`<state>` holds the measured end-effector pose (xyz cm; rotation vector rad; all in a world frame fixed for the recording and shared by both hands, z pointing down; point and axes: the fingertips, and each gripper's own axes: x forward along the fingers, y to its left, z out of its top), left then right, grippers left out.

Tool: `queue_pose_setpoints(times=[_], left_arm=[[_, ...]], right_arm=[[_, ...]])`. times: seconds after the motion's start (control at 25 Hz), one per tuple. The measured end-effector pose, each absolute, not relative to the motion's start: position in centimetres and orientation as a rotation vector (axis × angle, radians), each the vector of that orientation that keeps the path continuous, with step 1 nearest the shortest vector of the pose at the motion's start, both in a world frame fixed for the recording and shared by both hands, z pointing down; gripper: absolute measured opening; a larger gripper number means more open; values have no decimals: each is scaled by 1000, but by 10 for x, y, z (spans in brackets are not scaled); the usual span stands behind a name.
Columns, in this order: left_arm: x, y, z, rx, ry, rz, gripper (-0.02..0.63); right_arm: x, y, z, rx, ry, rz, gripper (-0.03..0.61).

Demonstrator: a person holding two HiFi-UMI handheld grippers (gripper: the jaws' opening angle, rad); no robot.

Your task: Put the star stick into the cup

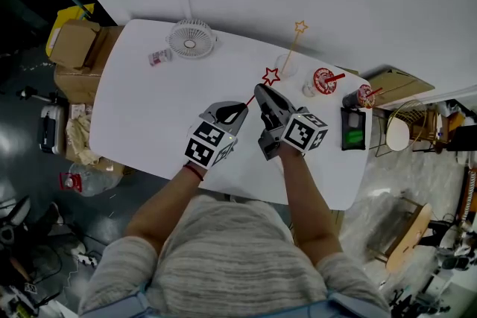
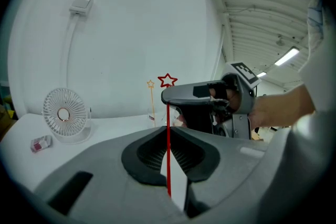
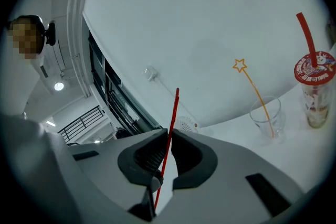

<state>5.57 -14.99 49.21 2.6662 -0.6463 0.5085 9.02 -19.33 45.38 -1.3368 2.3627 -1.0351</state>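
— What am I holding?
— Your star stick [image 2: 168, 144]: a thin red rod with an outlined, hollow red star at its tip. You have it above the table [image 1: 149, 115], apart from the cup [image 1: 284, 68].
— And the tongs?
— Your left gripper [image 2: 168, 131] pinches the rod, with the star end sticking up past its jaws. Your right gripper [image 3: 167, 136] is pressed onto the same rod, just beside the left. The cup is clear, and a yellow stick [image 3: 255, 93] leans in it.
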Motion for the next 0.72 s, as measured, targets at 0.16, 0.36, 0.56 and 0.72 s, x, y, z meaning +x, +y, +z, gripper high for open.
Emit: queue_pose_setpoints(times=[0.16, 0.36, 0.56, 0.72], left_arm=[[58, -151, 493, 2669, -652, 492, 28], [55, -155, 496, 2661, -668, 482, 29], [50, -158, 498, 2637, -682, 475, 31], [48, -157, 497, 2617, -686, 445, 31]], right_arm=[[90, -194, 453, -1323, 2349, -1044, 17], [99, -197, 451, -1357, 2345, -1020, 12], [111, -203, 446, -1397, 2338, -976, 12], [125, -209, 440, -1442, 2331, -928, 12]])
